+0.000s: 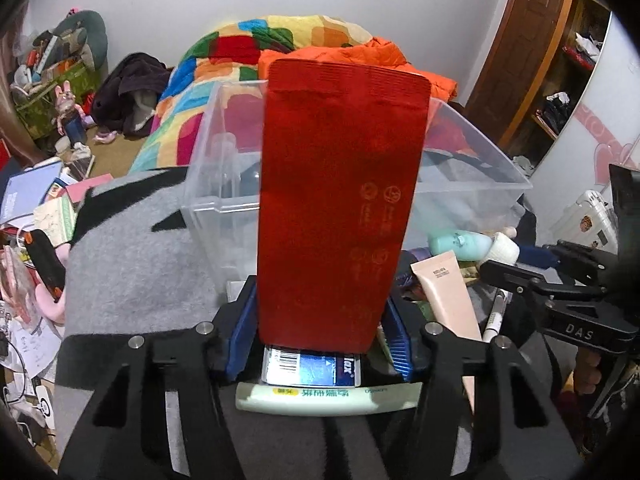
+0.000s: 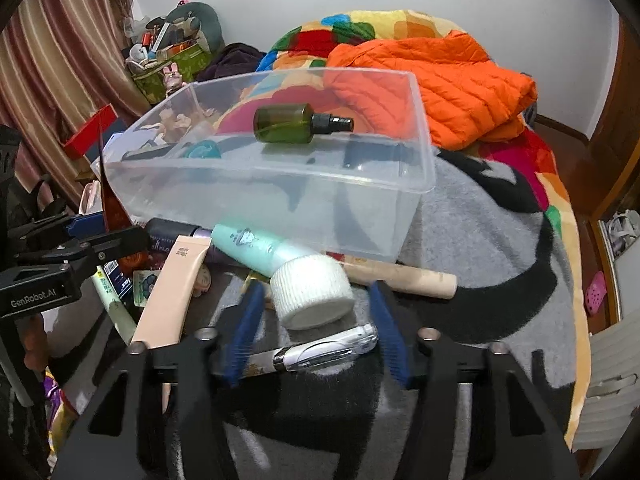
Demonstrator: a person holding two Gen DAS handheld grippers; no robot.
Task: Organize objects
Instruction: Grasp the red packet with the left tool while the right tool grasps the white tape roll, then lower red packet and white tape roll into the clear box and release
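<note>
On the bed, in the left wrist view, the left gripper [image 1: 320, 332] tilts steeply down at the grey and black blanket [image 1: 132, 264], its jaws closed on the lower edges of a tall red pouch [image 1: 340, 200] that stands upright between the blue pads. Under the pouch lie a blue and white box [image 1: 312, 370] and a pale green tube [image 1: 328, 398]. Behind the pouch sits a clear plastic bin [image 1: 216, 184]. To the right lie a beige tube [image 1: 448, 296] and a mint bottle [image 1: 460, 244] beside the right gripper's black frame.

In the right wrist view, the right gripper [image 2: 316, 332] also points steeply down. The mint bottle's white ribbed cap [image 2: 312, 292] sits between its jaws, which stand partly apart; whether the blurred pads press the cap I cannot tell. A silver pen [image 2: 320, 354] lies crosswise just below the cap. The clear plastic bin holds a dark green spray bottle [image 2: 296, 123] lying on its side. A wooden handle [image 2: 404, 278] lies along the bin's near wall. An orange jacket [image 2: 440, 80] lies behind.
</note>
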